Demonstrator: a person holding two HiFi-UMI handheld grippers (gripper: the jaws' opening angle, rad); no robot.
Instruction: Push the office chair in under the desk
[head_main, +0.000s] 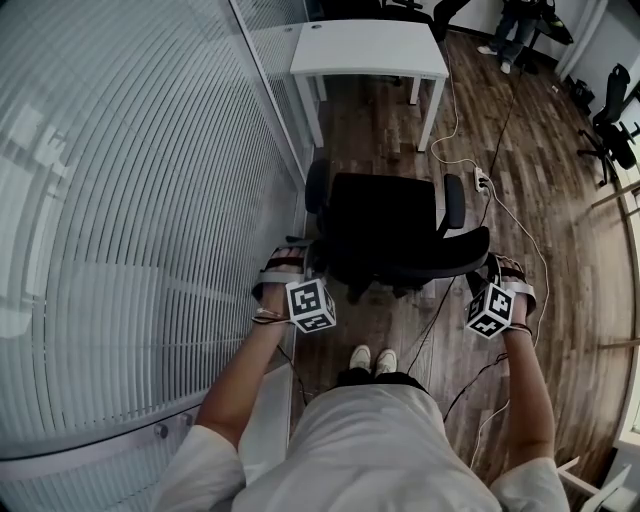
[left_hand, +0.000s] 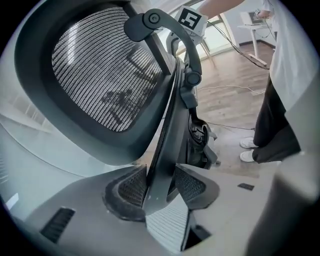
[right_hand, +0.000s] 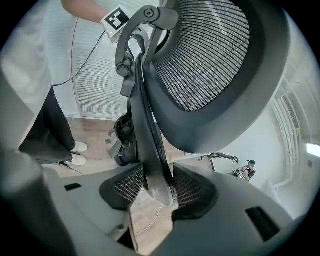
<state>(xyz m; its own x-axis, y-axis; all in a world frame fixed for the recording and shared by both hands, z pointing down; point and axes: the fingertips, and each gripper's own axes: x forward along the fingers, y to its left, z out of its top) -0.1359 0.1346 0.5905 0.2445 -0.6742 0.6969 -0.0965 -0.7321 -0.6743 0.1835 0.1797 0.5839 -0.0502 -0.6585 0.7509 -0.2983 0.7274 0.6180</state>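
Left gripper (left_hand: 159, 186) and right gripper (right_hand: 159, 189) each clench a side edge of the office chair's (head_main: 385, 215) backrest (left_hand: 100, 75), its rim pinched between the pads (left_hand: 131, 186). Beyond the jaws the chair stands apart from the desk (head_main: 368, 48), so the grip looks made and the whole push remains.

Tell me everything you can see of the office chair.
The chair is black, with a mesh backrest in a dark plastic-looking frame, two armrests and a seat. It stands upright on the wood floor, facing the white desk, apart from it and not yet under it. The left gripper and the right gripper each have their jaws closed on a side edge of the backrest frame.
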